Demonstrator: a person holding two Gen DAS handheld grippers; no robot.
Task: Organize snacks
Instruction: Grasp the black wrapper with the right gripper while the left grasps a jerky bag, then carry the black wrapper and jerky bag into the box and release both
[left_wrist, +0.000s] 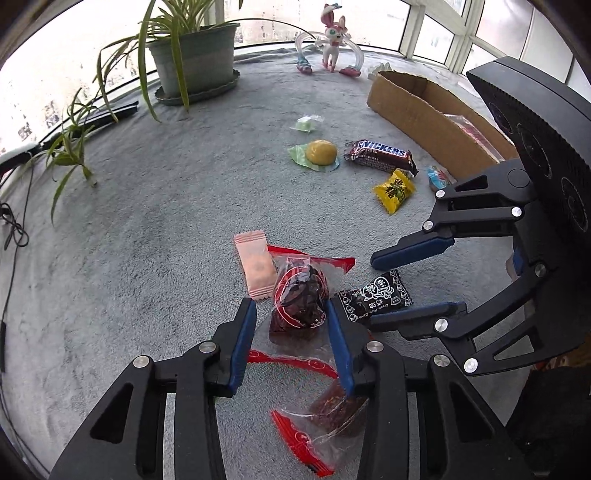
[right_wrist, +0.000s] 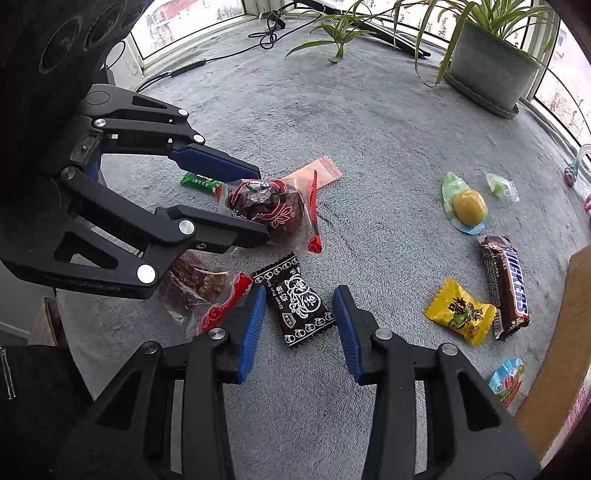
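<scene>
My left tongs pinch a clear red-trimmed date pack. The right tongs straddle a black "Cream Plum Candy" pouch lying on the grey fleece cover, pads spread and not touching it. A Snickers bar and a yellow candy lie near the cardboard box. A potted plant and a pink toy figure stand by the bay windows.

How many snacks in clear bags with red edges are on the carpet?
2. One round dark snack lies between the left gripper fingers; one brown snack lies nearer, under that gripper. Others may be hidden.
</scene>
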